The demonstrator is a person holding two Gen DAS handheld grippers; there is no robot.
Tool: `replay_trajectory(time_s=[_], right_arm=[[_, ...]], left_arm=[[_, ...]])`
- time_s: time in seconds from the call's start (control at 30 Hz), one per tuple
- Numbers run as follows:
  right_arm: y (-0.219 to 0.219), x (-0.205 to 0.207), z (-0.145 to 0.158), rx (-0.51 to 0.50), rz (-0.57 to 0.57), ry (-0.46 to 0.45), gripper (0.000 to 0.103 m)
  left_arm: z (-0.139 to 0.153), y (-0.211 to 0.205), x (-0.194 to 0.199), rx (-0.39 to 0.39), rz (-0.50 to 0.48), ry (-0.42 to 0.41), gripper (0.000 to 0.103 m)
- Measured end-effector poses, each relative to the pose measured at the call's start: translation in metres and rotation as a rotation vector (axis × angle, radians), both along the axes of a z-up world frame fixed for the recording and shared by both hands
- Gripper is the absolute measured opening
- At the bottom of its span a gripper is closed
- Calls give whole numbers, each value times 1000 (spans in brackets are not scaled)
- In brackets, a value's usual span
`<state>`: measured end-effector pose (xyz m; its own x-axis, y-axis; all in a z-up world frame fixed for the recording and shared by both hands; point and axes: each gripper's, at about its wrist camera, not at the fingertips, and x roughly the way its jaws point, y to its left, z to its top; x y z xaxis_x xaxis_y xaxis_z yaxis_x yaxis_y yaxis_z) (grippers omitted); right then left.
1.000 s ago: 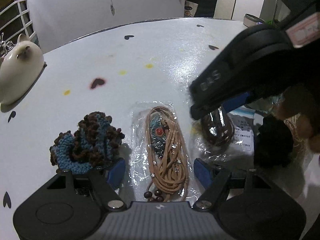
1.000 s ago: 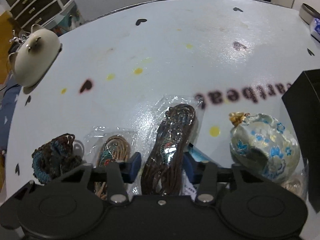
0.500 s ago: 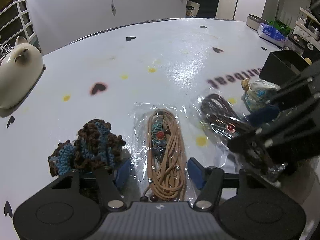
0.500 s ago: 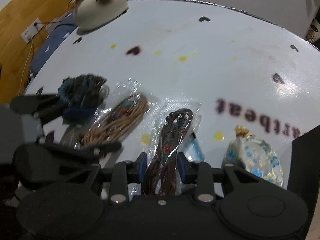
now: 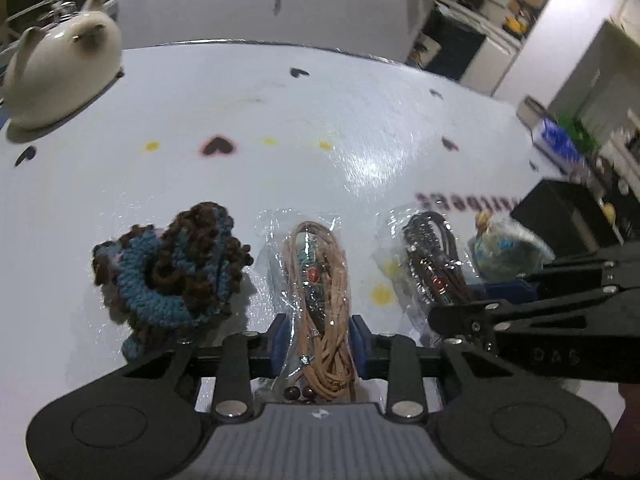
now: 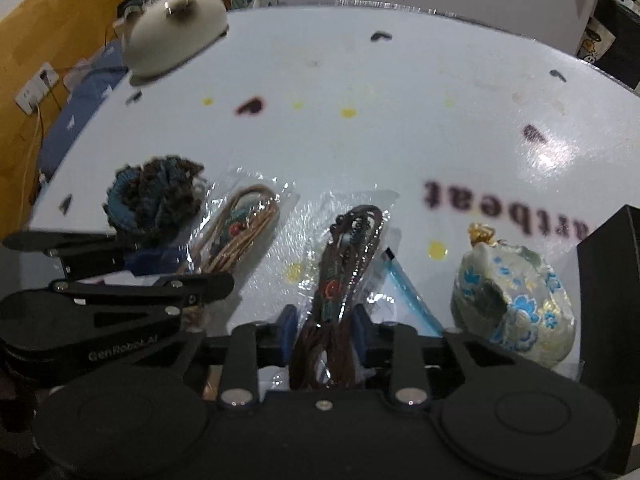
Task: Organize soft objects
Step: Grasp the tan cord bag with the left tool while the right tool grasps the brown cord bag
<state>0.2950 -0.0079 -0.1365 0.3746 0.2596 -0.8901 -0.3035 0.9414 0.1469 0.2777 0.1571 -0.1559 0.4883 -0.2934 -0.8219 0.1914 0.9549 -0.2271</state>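
Observation:
On the white round table (image 5: 280,128) lie a row of soft items. My left gripper (image 5: 318,340) is shut on the tan cord bundle in a clear bag (image 5: 320,280), its blue pads pinching the bag's near end. To its left sits a blue-brown crocheted scrunchie (image 5: 172,264). My right gripper (image 6: 325,334) has its jaws closing, the blue pads pressing the brown cord bundle in a clear bag (image 6: 344,264). A floral fabric pouch (image 6: 516,300) rests to the right of it. The tan bundle (image 6: 240,236) and scrunchie (image 6: 154,196) also show in the right wrist view.
A cream cat-shaped ornament (image 5: 60,68) stands at the table's far left edge. A black box (image 6: 612,320) stands at the right beside the pouch. Heart and dot prints and lettering (image 6: 504,210) mark the table top. The table's far half is bare.
Both grippers' jaws have closed in on their bagged cord bundles. Both views have rolled. The right gripper, earlier crossing in front of the left view, now sits low at its right.

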Motion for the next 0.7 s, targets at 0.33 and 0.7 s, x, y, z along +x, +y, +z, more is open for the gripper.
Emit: replay_trajectory(time_s=[0.33,0.7], right_arm=[[-16,-25,43,78,-12,-169,24],[-46,-62,85,178,-8,-330,24]], left_arm=[[44,6,-26,-73,95,-113,34],[85,-11,-58,-115,154,-197,34]])
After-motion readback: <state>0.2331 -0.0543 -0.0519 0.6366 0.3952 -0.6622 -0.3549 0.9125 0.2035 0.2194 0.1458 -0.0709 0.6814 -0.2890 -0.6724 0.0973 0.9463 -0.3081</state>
